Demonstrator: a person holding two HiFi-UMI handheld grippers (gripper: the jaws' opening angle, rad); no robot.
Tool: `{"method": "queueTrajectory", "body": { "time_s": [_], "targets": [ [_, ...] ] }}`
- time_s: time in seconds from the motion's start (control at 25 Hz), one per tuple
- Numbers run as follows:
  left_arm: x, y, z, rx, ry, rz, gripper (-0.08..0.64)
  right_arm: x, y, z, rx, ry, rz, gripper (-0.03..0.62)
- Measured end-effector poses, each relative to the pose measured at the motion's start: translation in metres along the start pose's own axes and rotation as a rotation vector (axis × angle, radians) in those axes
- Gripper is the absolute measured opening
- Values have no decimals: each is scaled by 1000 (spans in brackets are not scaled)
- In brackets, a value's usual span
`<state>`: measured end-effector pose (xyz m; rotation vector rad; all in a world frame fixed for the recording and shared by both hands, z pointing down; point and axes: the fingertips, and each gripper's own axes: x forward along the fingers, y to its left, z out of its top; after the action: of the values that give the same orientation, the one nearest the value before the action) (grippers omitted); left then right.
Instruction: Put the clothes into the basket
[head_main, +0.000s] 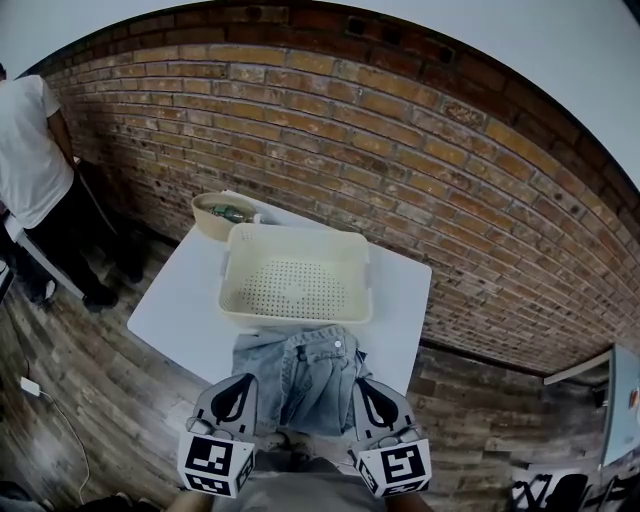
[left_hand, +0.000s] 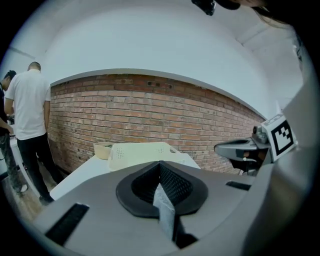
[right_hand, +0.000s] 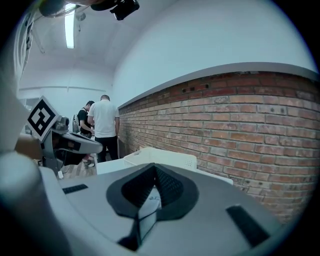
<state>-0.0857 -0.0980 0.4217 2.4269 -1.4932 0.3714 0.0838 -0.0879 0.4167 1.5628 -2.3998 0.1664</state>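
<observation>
Denim garment (head_main: 305, 375): blue-grey, crumpled, lay on the white table (head_main: 175, 300) directly in front of the basket (head_main: 296, 312). Its far edge reached the basket's near wall, and all of it was outside the basket. Basket: cream plastic with a perforated floor, upright near the middle of the table. Left gripper (head_main: 240, 392): jaws closed together, with a fold of the garment's pale cloth pinched between the pads, as its own view showed. It held the garment's left side, on the edge away from the basket. Right gripper (head_main: 372, 395): jaws likewise closed, with a strip of the same cloth clamped between them. It held the garment's right side, also on the edge away from the basket. Bowl (head_main: 215, 213): cream, just behind the basket's far left corner. Brick wall (head_main: 400, 150): beyond the basket. Person (head_main: 28, 150): white shirt, stood well to the left of the basket, off the table.
</observation>
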Motion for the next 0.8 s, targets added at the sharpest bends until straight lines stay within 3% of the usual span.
{"method": "queueTrajectory", "body": {
  "time_s": [0.4, 0.52, 0.64, 0.68, 0.76, 0.8],
  "targets": [
    [32, 29, -63, 25, 168, -40, 3, 12, -16, -32, 0, 70, -17, 8],
    [40, 33, -75, -5, 180, -81, 4, 19, -19, -44, -13, 96, -6, 8],
    [44, 40, -85, -10, 194, -83, 8, 25, -22, -59, -4, 122, 6, 50],
    [46, 41, -88, 0, 205, -90, 26, 27, -23, -63, 0, 133, 10, 87],
    [51, 41, -97, 4, 233, -116, 166, 31, -24, -73, 12, 157, 24, 144],
    [53, 42, -101, -9, 251, -128, 199, 33, -25, -78, 24, 171, 33, 182]
  ]
}}
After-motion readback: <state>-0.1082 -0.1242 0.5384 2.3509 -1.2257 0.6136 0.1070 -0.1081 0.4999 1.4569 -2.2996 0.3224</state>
